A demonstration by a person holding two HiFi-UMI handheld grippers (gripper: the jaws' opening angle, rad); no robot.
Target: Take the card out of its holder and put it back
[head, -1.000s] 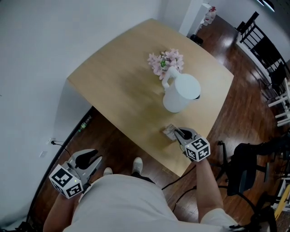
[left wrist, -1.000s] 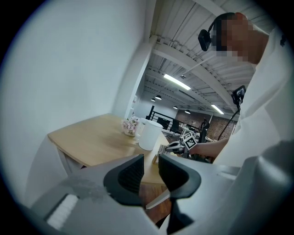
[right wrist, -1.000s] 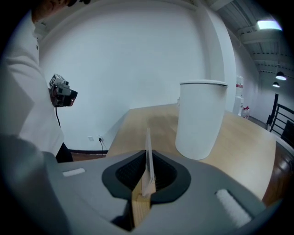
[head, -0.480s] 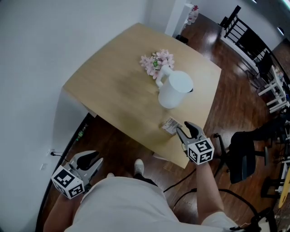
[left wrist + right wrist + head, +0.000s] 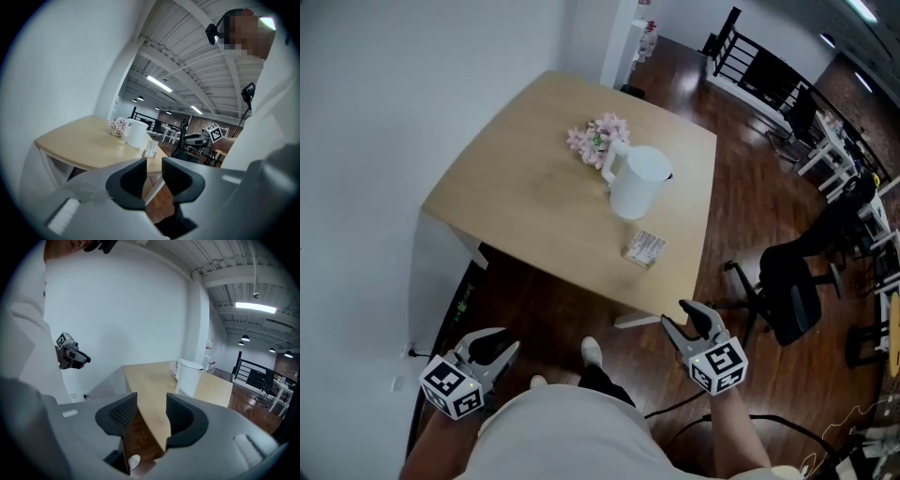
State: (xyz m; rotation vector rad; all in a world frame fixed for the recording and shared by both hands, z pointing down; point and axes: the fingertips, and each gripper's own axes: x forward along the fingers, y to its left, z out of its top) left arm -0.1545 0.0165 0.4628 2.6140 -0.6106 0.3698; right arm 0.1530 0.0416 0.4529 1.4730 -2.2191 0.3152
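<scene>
Right claw (image 5: 686, 323): low at the right of the head view, off the tabletop (image 5: 516, 192) and just past its near edge, over dark wooden floor (image 5: 741, 225). Jaws opening, already wide apart, nothing between the pads. Through the gap in the right gripper view, only the tabletop's near corner and bare floor.

Left claw (image 5: 499, 349): low at the left of the head view, beside the person's pale shirt, well apart from the tabletop and close to the white wall (image 5: 375, 141). Jaws parted by a narrow gap, gripping nothing. Through that gap in the left gripper view, only floor and a pale table leg.

Card (image 5: 649, 244): small, white, printed, seated in its holder (image 5: 637, 256) on the tabletop, near the near right edge. Touched by neither claw, well apart from both.

White pitcher (image 5: 636, 183): upright on the tabletop, just beyond the card and holder, handle turned toward the far left. Too small to tell whether touching the holder or merely close.

Pink flowers (image 5: 593, 139): right beside the pitcher's handle, on the far side from the card.

Black office chair (image 5: 792, 281): on the floor to the right of the tabletop, apart from it.

Pale shoe (image 5: 592, 352): on the floor below the tabletop's near edge, between the two claws.
</scene>
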